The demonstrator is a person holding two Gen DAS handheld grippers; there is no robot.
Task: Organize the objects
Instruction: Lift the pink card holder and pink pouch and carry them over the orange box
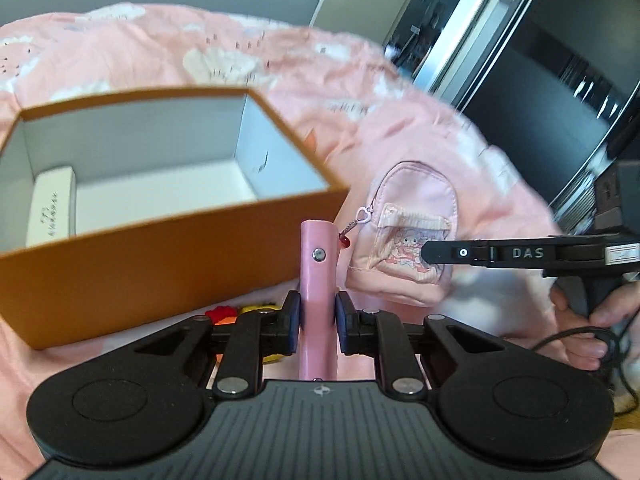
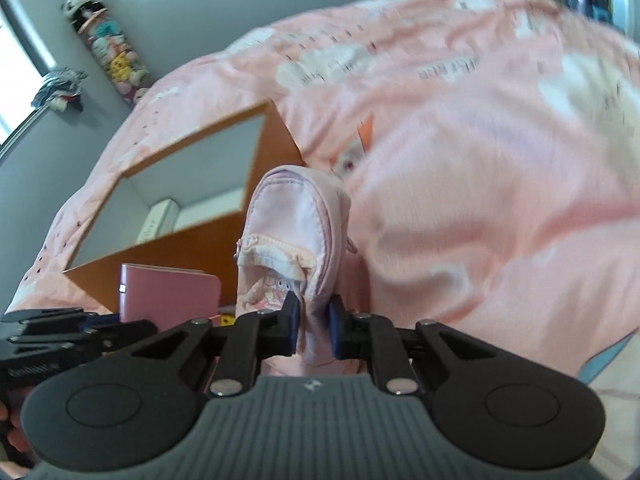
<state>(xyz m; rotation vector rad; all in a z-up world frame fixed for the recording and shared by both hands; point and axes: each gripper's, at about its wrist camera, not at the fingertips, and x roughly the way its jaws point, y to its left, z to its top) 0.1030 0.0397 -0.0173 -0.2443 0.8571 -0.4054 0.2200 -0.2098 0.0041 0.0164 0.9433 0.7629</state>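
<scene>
My left gripper (image 1: 317, 322) is shut on a pink wallet (image 1: 318, 280), held edge-on just right of an open orange box (image 1: 160, 256). The box has a white inside and holds a small white case (image 1: 52, 210). My right gripper (image 2: 313, 330) is shut on a small pink backpack pouch (image 2: 292, 232), held beside the box (image 2: 192, 248). In the left wrist view the pouch (image 1: 404, 236) hangs off the right gripper (image 1: 430, 252). The wallet (image 2: 168, 296) also shows in the right wrist view, at left.
Everything is over a bed with a pink patterned cover (image 1: 280, 64). Small red and yellow items (image 1: 240, 312) lie by the box's near wall. A dark glass door (image 1: 540, 80) stands to the right; plush toys (image 2: 108, 48) hang on the far wall.
</scene>
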